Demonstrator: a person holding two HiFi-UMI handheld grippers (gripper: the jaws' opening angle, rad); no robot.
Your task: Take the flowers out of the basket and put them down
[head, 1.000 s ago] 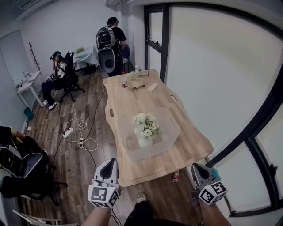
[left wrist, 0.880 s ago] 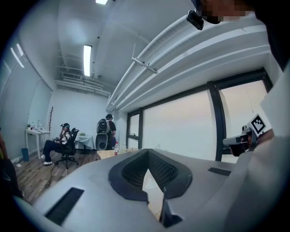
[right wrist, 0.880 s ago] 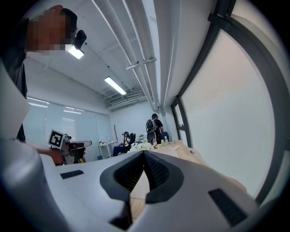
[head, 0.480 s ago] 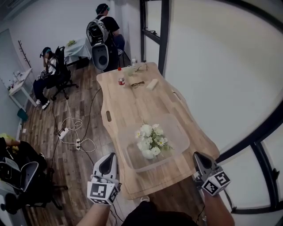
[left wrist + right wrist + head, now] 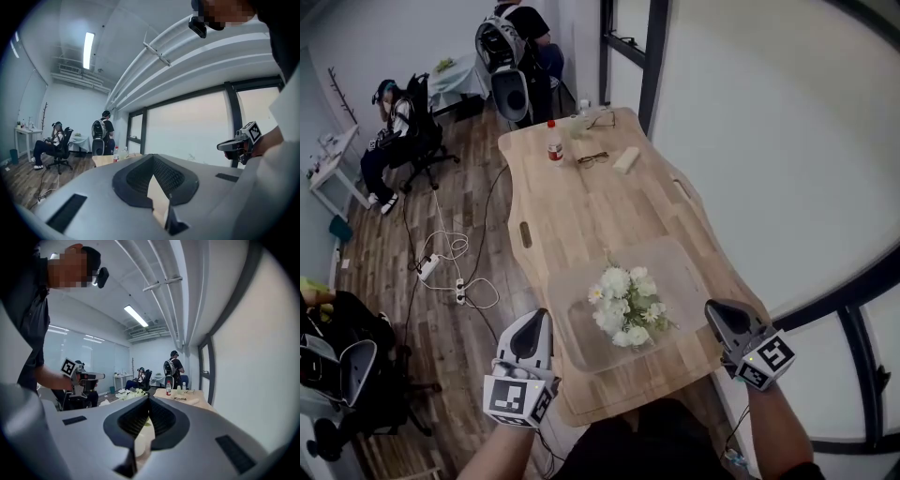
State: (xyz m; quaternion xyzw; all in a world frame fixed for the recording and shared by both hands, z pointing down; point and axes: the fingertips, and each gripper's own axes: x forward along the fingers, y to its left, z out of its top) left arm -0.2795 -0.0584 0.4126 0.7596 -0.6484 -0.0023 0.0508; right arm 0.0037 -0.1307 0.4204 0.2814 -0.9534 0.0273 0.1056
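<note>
Left gripper (image 5: 532, 323), right gripper (image 5: 718, 315) closed | flowers (image 5: 625, 309) stems unclear in basket (image 5: 689, 267)

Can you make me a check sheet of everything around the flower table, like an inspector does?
Surface: wooden table, mostly bare.
Job's things: white flowers inside the see-through basket, at the table's near end.
Clutter: red-capped bottle, glasses, pale block, all at the far end.
Grippers: left gripper and right gripper either side of the basket, not touching it; jaws together, holding nothing.
Cables: power strip and white cables on the floor left of the table.
Surroundings: seated person, standing person with backpack, window on the right.
</note>
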